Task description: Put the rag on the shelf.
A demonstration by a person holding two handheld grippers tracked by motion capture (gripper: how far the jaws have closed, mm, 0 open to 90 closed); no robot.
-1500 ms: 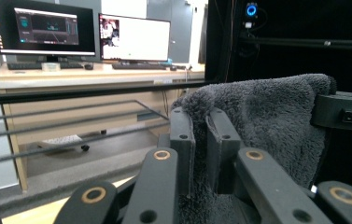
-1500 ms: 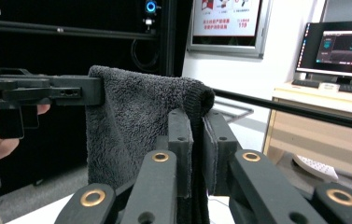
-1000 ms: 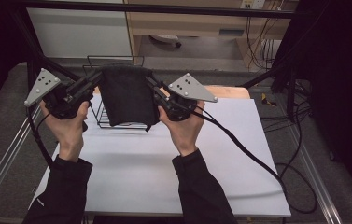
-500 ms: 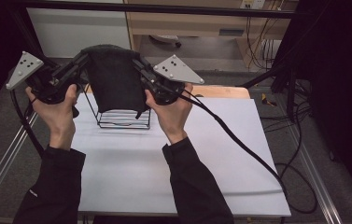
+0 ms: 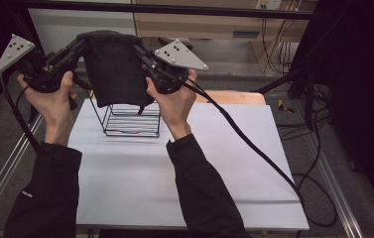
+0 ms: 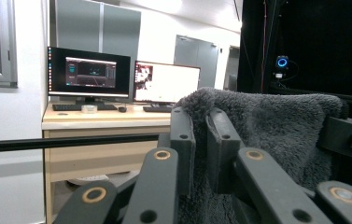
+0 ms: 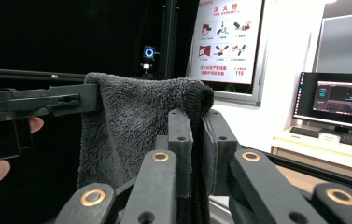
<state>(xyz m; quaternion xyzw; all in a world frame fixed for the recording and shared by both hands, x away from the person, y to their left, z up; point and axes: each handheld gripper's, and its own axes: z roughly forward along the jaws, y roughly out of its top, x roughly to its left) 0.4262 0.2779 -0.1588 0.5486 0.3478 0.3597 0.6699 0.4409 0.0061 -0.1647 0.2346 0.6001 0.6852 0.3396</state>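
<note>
A dark grey fluffy towel (image 5: 115, 67) hangs stretched between my two grippers, above a black wire rack (image 5: 131, 120) on the white table (image 5: 184, 183). My left gripper (image 5: 86, 42) is shut on the towel's left top corner, and its jaws pinch the towel (image 6: 257, 126) in the left gripper view. My right gripper (image 5: 137, 49) is shut on the right top corner, the towel (image 7: 131, 126) clamped between its jaws. The towel's lower edge hangs just over the rack's top and hides its back part.
A metal frame rail (image 5: 6, 168) runs along the table's left edge. Cables (image 5: 254, 148) trail from the right gripper across the table to the right. Behind the table stand a wooden desk (image 6: 94, 121) with monitors (image 6: 88, 72) and a wall poster (image 7: 227, 39).
Both grippers have risen and moved away from me with the towel between them, so the towel now hangs higher over the wire rack and more of the rack shows.
</note>
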